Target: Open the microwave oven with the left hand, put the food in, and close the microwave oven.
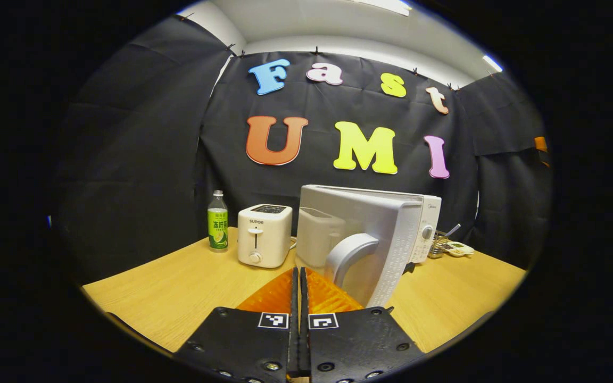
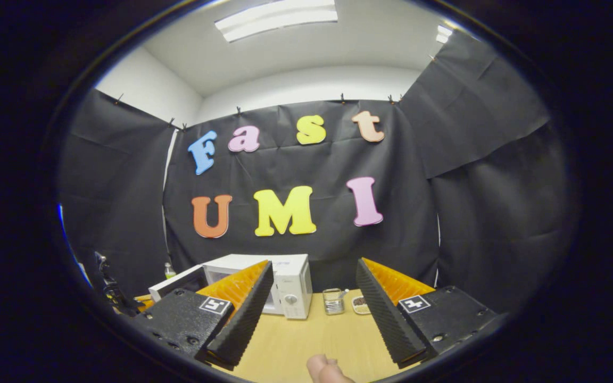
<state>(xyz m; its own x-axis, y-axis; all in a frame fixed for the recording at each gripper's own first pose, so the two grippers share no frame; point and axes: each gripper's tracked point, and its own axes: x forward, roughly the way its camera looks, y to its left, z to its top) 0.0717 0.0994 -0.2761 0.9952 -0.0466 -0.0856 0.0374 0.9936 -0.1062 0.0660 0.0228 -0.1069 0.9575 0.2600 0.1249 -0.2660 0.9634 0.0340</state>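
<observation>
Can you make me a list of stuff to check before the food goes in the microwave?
1. Microwave door open: ok, it stands swung out.
2. Left gripper free of the door handle: ok, fingers together just in front of it, gripping nothing.
3. Right gripper ready to grab: ok, fingers wide apart.
4. Food held: not ok, the food dish sits on the table beside the microwave.
5. Microwave's inside free: cannot tell.
</observation>
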